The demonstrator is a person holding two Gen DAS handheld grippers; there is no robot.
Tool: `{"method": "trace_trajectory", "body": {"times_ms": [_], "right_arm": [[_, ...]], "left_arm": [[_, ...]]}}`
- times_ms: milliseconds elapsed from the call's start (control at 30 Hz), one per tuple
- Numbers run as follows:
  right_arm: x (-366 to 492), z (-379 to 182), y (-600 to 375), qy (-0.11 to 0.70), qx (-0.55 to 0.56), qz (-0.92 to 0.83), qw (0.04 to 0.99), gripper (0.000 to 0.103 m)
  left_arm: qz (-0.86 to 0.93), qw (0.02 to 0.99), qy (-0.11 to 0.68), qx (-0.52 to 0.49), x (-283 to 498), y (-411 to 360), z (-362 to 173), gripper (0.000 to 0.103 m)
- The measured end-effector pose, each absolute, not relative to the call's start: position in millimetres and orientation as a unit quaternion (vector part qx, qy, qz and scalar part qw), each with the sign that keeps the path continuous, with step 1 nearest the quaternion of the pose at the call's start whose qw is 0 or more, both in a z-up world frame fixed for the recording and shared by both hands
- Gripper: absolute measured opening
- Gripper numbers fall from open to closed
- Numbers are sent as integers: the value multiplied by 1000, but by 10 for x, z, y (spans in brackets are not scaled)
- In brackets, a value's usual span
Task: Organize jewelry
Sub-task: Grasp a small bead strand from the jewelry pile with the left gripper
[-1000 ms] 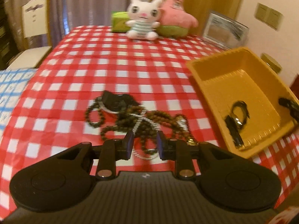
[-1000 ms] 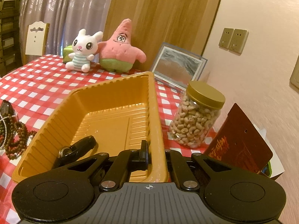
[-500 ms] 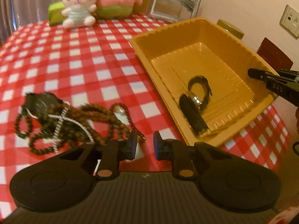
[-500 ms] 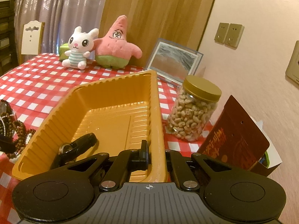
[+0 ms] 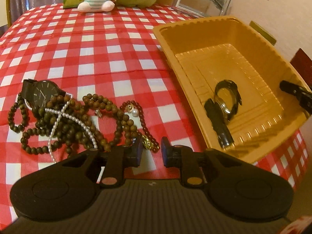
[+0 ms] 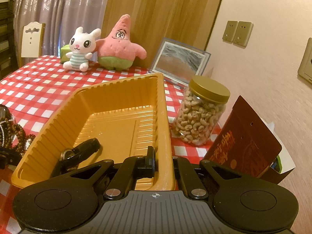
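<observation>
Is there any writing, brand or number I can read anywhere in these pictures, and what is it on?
Dark red paper bag: orange characters, not legible.
Black watch face on the checked cloth: only tick marks, no readable numbers.
Right gripper's finger at the orange plastic tray: small markings, too blurred.
Nothing else carries text.

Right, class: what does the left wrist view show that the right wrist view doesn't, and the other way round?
Only the left wrist view shows the black-faced watch, pearl strand and open left gripper near the bead pile.

Only the right wrist view shows the cashew jar, the dark red card and the right gripper clamped on the tray's wall.

Both show the yellow tray holding a black watch.
</observation>
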State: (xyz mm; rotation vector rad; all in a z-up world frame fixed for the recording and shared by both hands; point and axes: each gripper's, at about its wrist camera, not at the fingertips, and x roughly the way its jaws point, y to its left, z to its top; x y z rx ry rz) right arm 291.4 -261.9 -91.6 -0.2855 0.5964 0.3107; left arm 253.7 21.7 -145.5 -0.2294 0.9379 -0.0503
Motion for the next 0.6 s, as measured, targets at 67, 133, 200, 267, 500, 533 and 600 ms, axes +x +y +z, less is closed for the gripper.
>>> {"method": "trace_trajectory", "body": {"times_ms": [67,133,200,267,500,533,600], "right_arm": [[2922,-919,-2624,292,-140,153,934,4],[2923,-920,-2624,292,-139,153,934,4],[2924,-919,-2626,292,-139,153,934,4],[2923,-922,-2624,291,-139,153,934,4],[2921,-922,-2625,291,-139,154,934,4],[2921,-922,-2626,291,-138,154,934,4],[2922,-924,-2626,291,-138,154,934,4]], "left_arm": [[-20,885,451,-113,2563,216,-1458,18],[-17,886,452,-102,2585,191,-1457,18],[-18,888,451,-86,2592,150,-1457,17],[-23,889,451,-80,2597,137,-1456,14],[-29,889,447,-97,2546,217,-1393,4],[-30,891,443,-96,2529,227,-1360,4],[-31,894,436,-94,2487,249,-1279,4]]}}
